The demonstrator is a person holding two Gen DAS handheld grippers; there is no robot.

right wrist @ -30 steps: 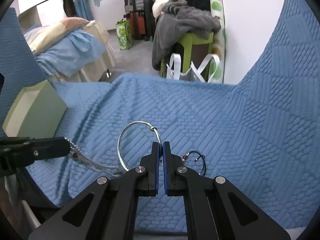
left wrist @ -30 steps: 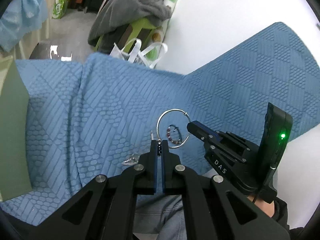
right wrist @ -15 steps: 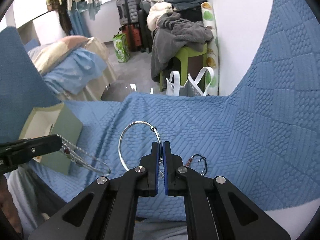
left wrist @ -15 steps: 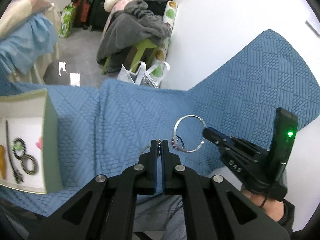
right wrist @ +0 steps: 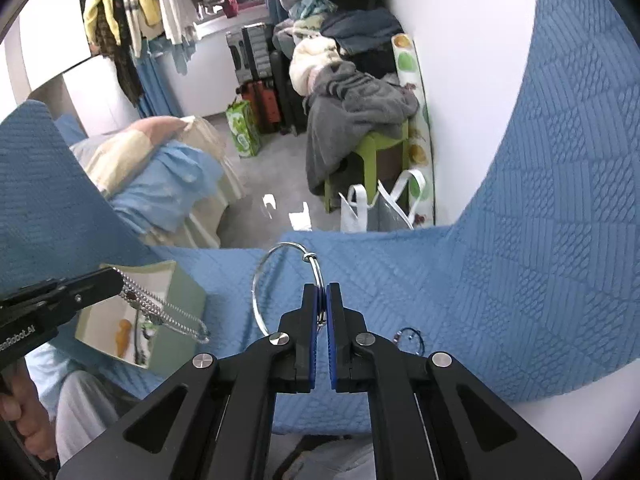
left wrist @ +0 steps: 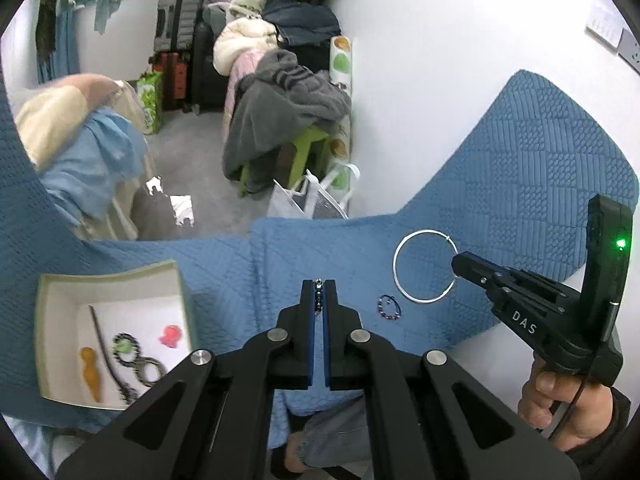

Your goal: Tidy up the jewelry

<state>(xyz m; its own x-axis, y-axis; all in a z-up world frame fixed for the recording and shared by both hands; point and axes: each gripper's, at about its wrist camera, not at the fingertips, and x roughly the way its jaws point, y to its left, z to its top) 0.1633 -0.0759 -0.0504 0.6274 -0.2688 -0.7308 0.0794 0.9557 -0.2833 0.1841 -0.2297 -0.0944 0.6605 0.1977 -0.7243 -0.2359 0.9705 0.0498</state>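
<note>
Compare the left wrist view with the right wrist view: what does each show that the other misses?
Only the left wrist view shows the box's full contents: an orange piece, a pink piece, patterned rings.

Only the right wrist view shows the silver chain dangling from the left tongs.

Both show the silver hoop in the right tongs, and the small beaded bracelet on the blue cloth.

right gripper: "DAS" on body | left gripper: "eRobot.AI", partly cut off

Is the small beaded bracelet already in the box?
No, the beaded bracelet lies on the blue cloth, outside the box.
</note>
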